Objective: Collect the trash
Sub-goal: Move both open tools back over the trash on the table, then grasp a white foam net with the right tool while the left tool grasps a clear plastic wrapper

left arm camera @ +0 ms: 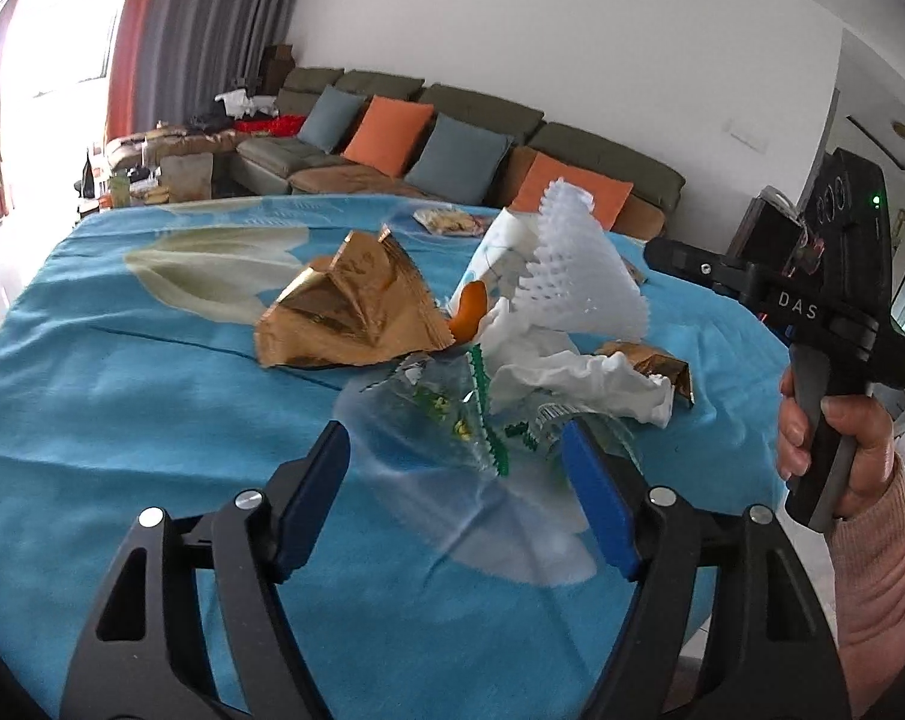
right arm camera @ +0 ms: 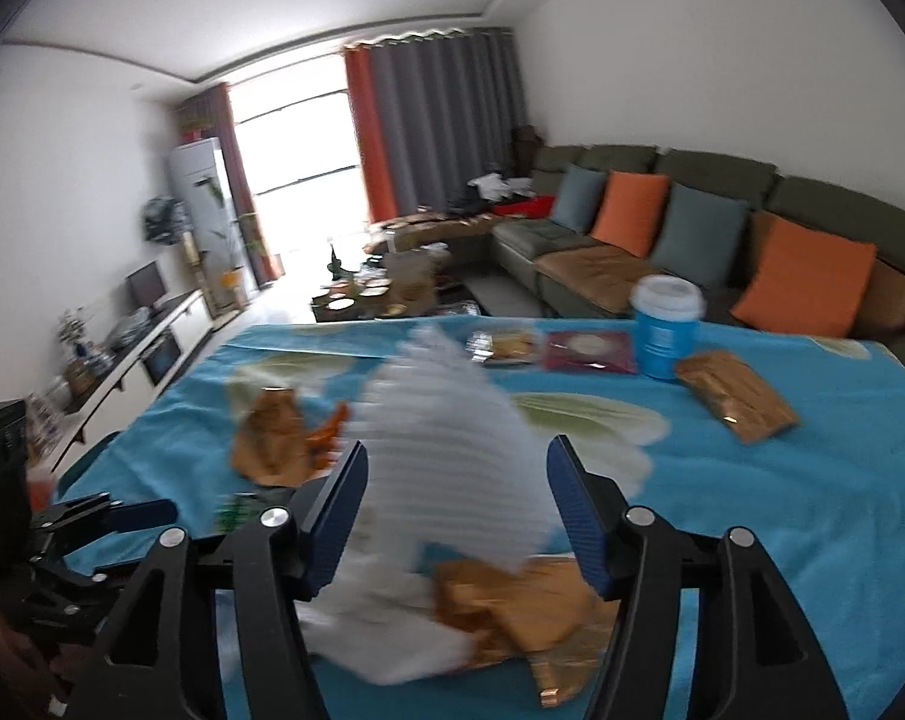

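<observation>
Our left tool [left arm camera: 455,480] hovers low over a desk [left arm camera: 122,420] draped in a blue flowered cloth, its blue pads spread wide apart on either side of a clear plastic wrapper [left arm camera: 452,414] with green serrated edging; neither pad grips it. Just beyond the wrapper sits the heap of trash: a crumpled gold foil bag [left arm camera: 350,312] to the left, a white foam fruit net [left arm camera: 578,276] standing upright like a cone, a crumpled white tissue [left arm camera: 578,378] at its foot, and an orange scrap [left arm camera: 472,309] wedged between foil and net. A smaller gold wrapper [left arm camera: 662,363] lies touching the tissue's right side.

Our right tool [right arm camera: 455,510], seen in its own blurred view, is likewise spread open, with the foam net rising between its pads and gold foil [right arm camera: 512,606] under them; we cannot tell whether either pad touches the net. From the left camera, our right hand [left arm camera: 836,438] holds that tool's grip at the desk's right edge.

Farther back stand a blue cup with a white lid [right arm camera: 665,324], another gold packet [right arm camera: 734,393], a dark red packet [right arm camera: 590,351] and a snack packet [right arm camera: 503,345]. A green sofa [left arm camera: 602,150] with orange and grey cushions lines the wall.
</observation>
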The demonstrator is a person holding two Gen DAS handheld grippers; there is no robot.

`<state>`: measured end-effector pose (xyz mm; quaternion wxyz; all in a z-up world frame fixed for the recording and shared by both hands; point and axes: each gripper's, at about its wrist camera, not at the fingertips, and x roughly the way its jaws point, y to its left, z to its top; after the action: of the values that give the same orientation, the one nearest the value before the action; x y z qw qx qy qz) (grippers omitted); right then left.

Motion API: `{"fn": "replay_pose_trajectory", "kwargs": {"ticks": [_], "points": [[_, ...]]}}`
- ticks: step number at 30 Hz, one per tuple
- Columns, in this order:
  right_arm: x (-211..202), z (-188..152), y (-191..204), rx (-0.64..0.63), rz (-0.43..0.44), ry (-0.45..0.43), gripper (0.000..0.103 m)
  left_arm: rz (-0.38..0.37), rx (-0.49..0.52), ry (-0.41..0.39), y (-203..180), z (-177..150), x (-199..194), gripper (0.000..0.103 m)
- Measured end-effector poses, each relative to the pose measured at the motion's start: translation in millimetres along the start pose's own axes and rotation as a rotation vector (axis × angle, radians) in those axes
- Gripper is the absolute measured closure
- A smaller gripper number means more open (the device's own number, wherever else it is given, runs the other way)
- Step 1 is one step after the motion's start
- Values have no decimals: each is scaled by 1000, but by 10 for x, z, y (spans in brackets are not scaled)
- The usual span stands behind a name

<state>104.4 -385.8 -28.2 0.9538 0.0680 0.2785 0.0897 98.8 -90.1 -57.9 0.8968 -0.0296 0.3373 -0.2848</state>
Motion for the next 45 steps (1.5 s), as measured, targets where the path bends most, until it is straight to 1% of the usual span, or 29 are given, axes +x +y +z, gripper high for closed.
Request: {"fn": "replay_pose_trajectory", "kwargs": {"ticks": [3, 6, 7, 11, 12, 14, 15, 16, 17, 18, 19, 20, 21, 24, 25, 31, 34, 35, 36, 37, 38, 41, 43, 45], "points": [[100, -15, -190, 32, -12, 22, 37, 0, -13, 23, 19, 20, 67, 35], [176, -55, -328, 54, 11, 52, 36, 5, -25, 51, 45, 19, 130, 40], [177, -60, -306, 57, 19, 59, 36, 4, -35, 66, 58, 20, 172, 41], [267, -60, -286, 66, 79, 86, 36, -17, -61, 96, 109, 16, 243, 53], [279, -65, -283, 69, 98, 90, 36, -28, -65, 102, 119, 14, 257, 61], [315, -68, -278, 69, 117, 98, 38, -47, -74, 113, 137, 7, 276, 70], [336, -57, -231, 69, 119, 100, 44, -63, -84, 119, 156, 3, 288, 74], [349, -65, -237, 70, 128, 104, 49, -77, -92, 120, 171, -1, 296, 75], [357, -74, -242, 71, 136, 109, 59, -87, -97, 119, 177, -5, 290, 79], [356, -81, -239, 71, 137, 111, 66, -85, -100, 118, 186, -9, 286, 82], [355, -89, -241, 70, 139, 113, 70, -83, -100, 115, 191, -10, 282, 84], [354, -97, -244, 68, 144, 116, 80, -81, -100, 114, 195, -11, 279, 88], [351, -105, -248, 65, 148, 118, 87, -77, -100, 113, 203, -10, 276, 91], [340, -111, -226, 54, 161, 120, 96, -79, -108, 108, 234, -15, 256, 92], [325, -112, -209, 45, 168, 116, 97, -76, -110, 105, 242, -20, 241, 93], [219, -79, -93, 10, 199, 90, 98, -74, -121, 76, 311, -32, 84, 94], [242, -63, -81, -1, 197, 94, 94, -69, -122, 58, 331, -31, 0, 95], [249, -60, -72, -3, 194, 99, 79, -64, -121, 52, 338, -35, -25, 95], [258, -67, -62, -1, 182, 98, 54, -60, -119, 46, 342, -36, -49, 95], [281, -70, -72, 7, 178, 94, 45, -58, -121, 43, 354, -39, -76, 95], [307, -72, -79, 12, 183, 96, 41, -55, -123, 39, 359, -41, -94, 95], [426, -88, -115, 33, 209, 127, 41, -50, -131, 33, 383, -48, -136, 95], [502, -97, -125, 46, 229, 149, 46, -44, -136, 33, 407, -57, -156, 95], [532, -87, -138, 51, 256, 155, 70, -41, -140, 32, 422, -64, -174, 95]]}}
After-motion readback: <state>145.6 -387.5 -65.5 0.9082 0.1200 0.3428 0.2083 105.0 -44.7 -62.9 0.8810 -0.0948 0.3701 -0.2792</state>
